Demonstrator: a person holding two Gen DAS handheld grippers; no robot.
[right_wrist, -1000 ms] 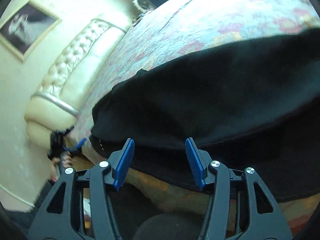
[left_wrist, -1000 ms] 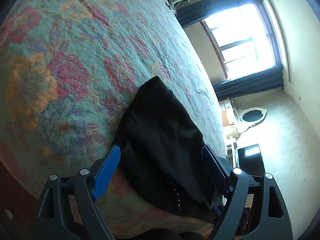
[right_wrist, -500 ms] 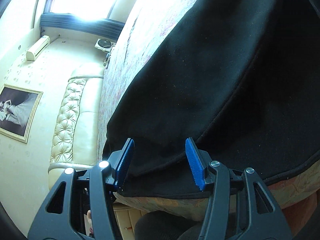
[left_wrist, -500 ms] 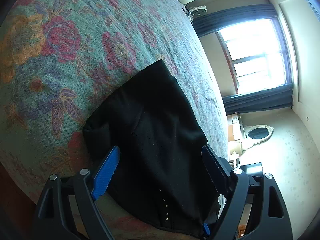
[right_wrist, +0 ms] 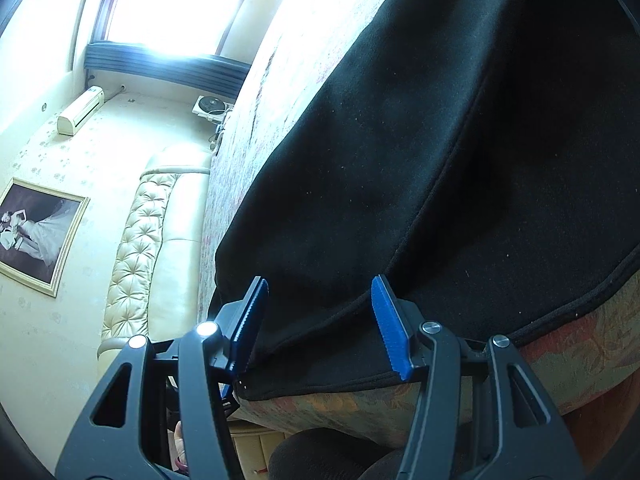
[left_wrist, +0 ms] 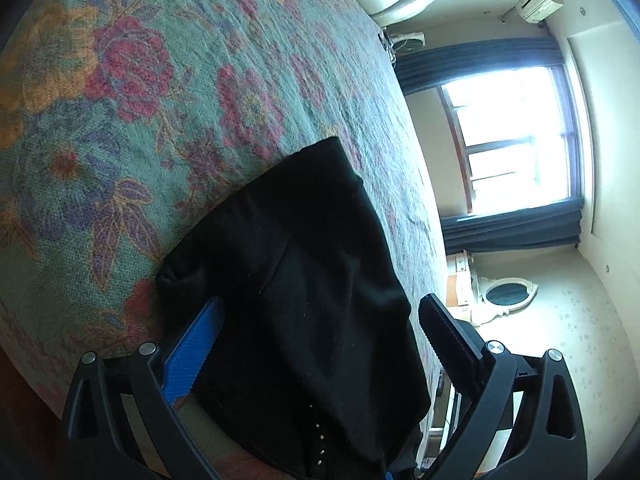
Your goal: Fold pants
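Black pants (left_wrist: pixel 304 260) lie folded on the floral bedspread (left_wrist: pixel 120 100) near the bed's edge, a row of small studs showing at their near end. My left gripper (left_wrist: pixel 320 304) hovers just over that near end. Its jaws are opening wide, the cloth lies beneath and between them, and the pads do not press on it. In the right wrist view the pants (right_wrist: pixel 440 140) fill most of the frame, with a hemmed edge running along the bedspread (right_wrist: pixel 360 396). My right gripper (right_wrist: pixel 320 282) is open, its blue pads either side of that edge without pinching it.
A cream tufted headboard (right_wrist: pixel 136 248) stands at the bed's far end, with a framed picture (right_wrist: pixel 36 236) on the wall beside it. A bright window (left_wrist: pixel 516 140) with dark curtains and a white mirrored dresser (left_wrist: pixel 500 296) lie beyond the bed.
The left jaws have spread wider and shifted over the pants' near end. The right gripper has rolled and sunk toward the pants' hemmed edge; its jaws keep the same gap.
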